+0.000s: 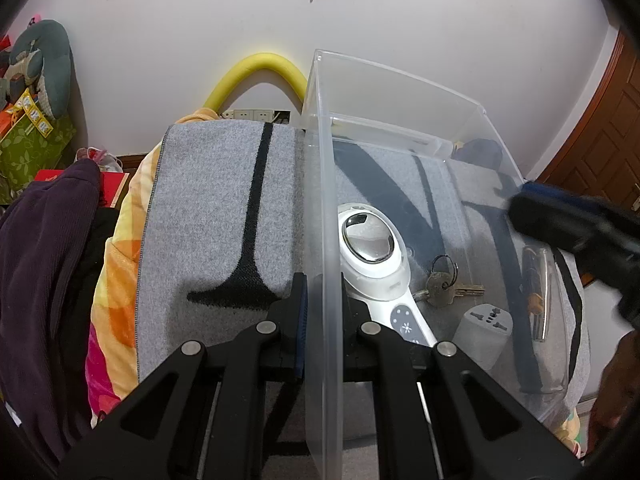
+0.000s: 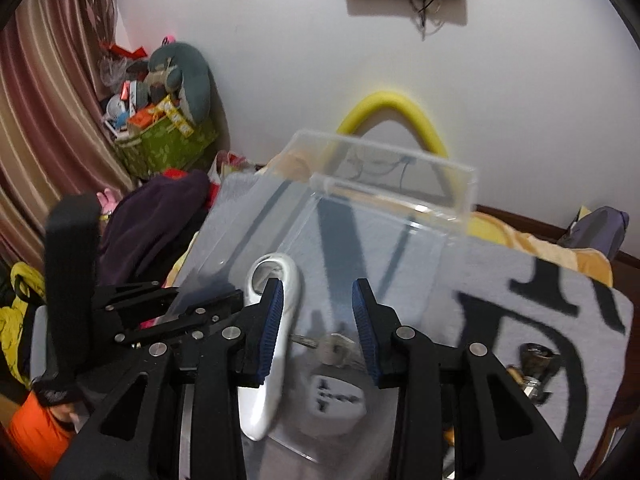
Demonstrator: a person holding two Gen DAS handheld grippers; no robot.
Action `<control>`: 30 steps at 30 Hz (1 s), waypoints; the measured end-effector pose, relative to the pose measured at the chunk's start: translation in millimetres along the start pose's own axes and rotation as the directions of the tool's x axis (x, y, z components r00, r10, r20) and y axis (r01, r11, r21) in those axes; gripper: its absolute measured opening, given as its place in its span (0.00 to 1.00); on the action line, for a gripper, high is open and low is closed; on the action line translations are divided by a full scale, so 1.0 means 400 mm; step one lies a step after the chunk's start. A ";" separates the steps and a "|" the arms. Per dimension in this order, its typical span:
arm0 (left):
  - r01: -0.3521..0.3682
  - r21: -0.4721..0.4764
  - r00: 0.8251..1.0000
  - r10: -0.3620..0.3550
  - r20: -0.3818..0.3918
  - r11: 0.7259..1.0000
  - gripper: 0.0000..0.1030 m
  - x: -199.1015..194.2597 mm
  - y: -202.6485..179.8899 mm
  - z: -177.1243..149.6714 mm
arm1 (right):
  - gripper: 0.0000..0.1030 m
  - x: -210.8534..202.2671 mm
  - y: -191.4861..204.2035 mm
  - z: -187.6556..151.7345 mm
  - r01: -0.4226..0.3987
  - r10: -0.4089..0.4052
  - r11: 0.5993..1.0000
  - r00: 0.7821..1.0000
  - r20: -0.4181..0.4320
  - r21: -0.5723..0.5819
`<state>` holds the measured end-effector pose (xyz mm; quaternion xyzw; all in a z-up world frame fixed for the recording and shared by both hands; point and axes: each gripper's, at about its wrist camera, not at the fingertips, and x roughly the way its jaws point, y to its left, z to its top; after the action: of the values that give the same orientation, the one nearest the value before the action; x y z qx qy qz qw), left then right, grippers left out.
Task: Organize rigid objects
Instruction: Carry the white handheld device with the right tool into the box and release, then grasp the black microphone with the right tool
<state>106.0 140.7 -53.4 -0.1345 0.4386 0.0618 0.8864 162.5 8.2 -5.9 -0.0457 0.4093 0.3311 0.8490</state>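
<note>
The left gripper [image 1: 323,304] is clamped on the left wall of the clear plastic bin [image 1: 320,184]; its two fingers press the wall from both sides, in the lower middle of the left wrist view. Inside the bin, just right of that wall, lies a white handheld device [image 1: 370,250] with a round lens. Next to it, toward the right, are a bunch of keys [image 1: 442,286] and a grey travel adapter [image 1: 486,330]. The bin stands on a grey blanket [image 1: 224,200] with black marks, which covers a bed.

The right gripper [image 2: 318,326] stands apart, with nothing between its fingers, in the lower middle of the right wrist view. It hangs above the bin, over the keys and the adapter. On the blanket outside the bin, at the lower right of this view, lies a small metal fitting [image 2: 534,364]; it is blurred. Behind the bin a yellow foam tube [image 1: 256,74] bends against the white wall.
</note>
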 end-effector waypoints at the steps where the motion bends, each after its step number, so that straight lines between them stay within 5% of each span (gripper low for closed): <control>1: 0.000 0.000 1.000 0.000 0.000 1.000 0.09 0.001 0.000 0.000 | 0.32 -0.020 -0.012 -0.002 0.019 -0.019 1.000 1.000 0.017 -0.001; 10: -0.002 0.000 1.000 0.002 -0.001 1.000 0.09 0.001 0.001 -0.001 | 0.44 -0.178 -0.148 -0.053 0.190 -0.195 0.980 0.974 0.114 0.050; 17: -0.008 0.002 1.000 0.008 -0.001 1.000 0.09 -0.001 0.000 -0.002 | 0.46 -0.191 -0.272 -0.133 0.259 -0.269 0.954 0.962 0.050 0.150; 25: -0.017 0.006 1.000 0.018 -0.009 1.000 0.09 0.001 -0.001 -0.005 | 0.46 -0.094 -0.327 -0.261 0.239 -0.224 0.946 0.970 -0.092 0.219; 30: -0.015 0.005 1.000 0.015 -0.015 1.000 0.09 0.001 0.001 -0.006 | 0.46 -0.100 -0.359 -0.292 0.226 -0.213 0.935 0.974 -0.076 0.274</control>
<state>104.5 140.3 -55.2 -0.1294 0.4464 0.0664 0.8829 153.1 -165.2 -82.0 0.0223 0.4636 0.1717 0.8689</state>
